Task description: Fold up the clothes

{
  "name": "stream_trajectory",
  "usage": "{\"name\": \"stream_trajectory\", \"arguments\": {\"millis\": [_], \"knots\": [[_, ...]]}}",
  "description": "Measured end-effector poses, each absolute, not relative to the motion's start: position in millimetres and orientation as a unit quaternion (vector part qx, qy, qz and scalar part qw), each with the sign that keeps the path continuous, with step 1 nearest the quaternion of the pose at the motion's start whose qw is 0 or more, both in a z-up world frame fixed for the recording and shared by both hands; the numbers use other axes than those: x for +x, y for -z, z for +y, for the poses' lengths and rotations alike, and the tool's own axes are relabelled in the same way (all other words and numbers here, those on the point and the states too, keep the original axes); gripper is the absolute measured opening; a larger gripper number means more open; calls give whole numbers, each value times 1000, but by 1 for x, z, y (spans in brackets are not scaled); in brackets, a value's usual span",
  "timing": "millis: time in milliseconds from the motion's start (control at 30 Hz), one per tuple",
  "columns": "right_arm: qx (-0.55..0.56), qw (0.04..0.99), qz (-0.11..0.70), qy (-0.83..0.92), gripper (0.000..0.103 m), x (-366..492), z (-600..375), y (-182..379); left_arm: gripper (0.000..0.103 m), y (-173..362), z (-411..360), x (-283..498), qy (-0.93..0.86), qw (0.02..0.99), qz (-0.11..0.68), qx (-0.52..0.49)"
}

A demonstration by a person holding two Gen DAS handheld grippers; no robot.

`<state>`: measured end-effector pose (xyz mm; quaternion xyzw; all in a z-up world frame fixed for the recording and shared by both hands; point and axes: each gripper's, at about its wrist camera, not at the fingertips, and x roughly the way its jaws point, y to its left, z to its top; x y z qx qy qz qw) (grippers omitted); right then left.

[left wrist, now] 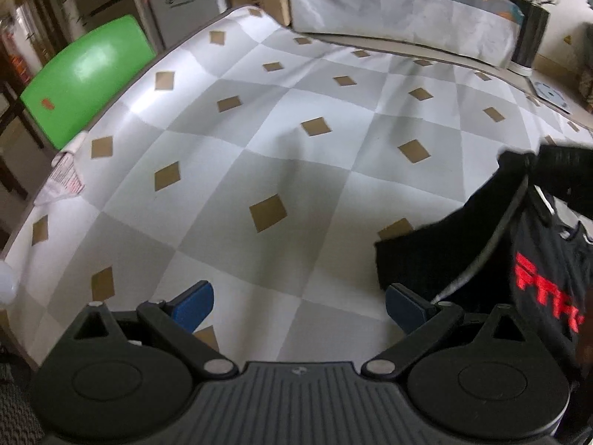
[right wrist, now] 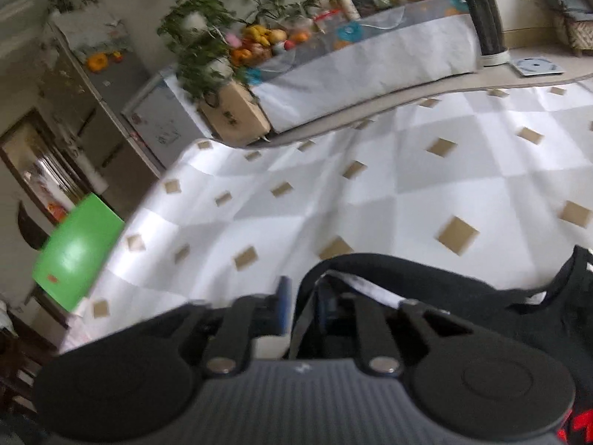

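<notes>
The black T-shirt (left wrist: 463,244) with red lettering hung at the right edge of the left wrist view, above the checked tablecloth (left wrist: 296,148). The left gripper (left wrist: 300,306) was spread wide, holding nothing. The right gripper (right wrist: 305,307) had black fabric between its fingers; whether they pinched it was unclear. A green chair (left wrist: 89,78) stood upper left.

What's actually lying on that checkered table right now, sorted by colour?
Black: 1, the black shirt with red lettering
White with red print: 1, a crumpled printed wrapper at the table's edge
Total: 2 on the checkered tablecloth
</notes>
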<state>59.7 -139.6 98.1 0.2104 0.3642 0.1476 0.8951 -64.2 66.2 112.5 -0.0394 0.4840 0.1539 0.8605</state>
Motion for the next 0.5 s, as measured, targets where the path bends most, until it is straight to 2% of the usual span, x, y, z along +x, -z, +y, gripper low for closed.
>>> {"name": "stream_trajectory", "arguments": {"millis": [33, 300, 500], "knots": [[201, 898, 369, -133, 63, 63, -136, -100, 100, -112, 68, -64, -157, 859, 485, -42], [137, 904, 386, -124, 62, 31, -137, -111, 100, -111, 78, -63, -179, 855, 484, -58], [51, 891, 420, -164, 62, -15, -116, -93, 100, -115, 81, -65, -189, 856, 478, -57]]}}
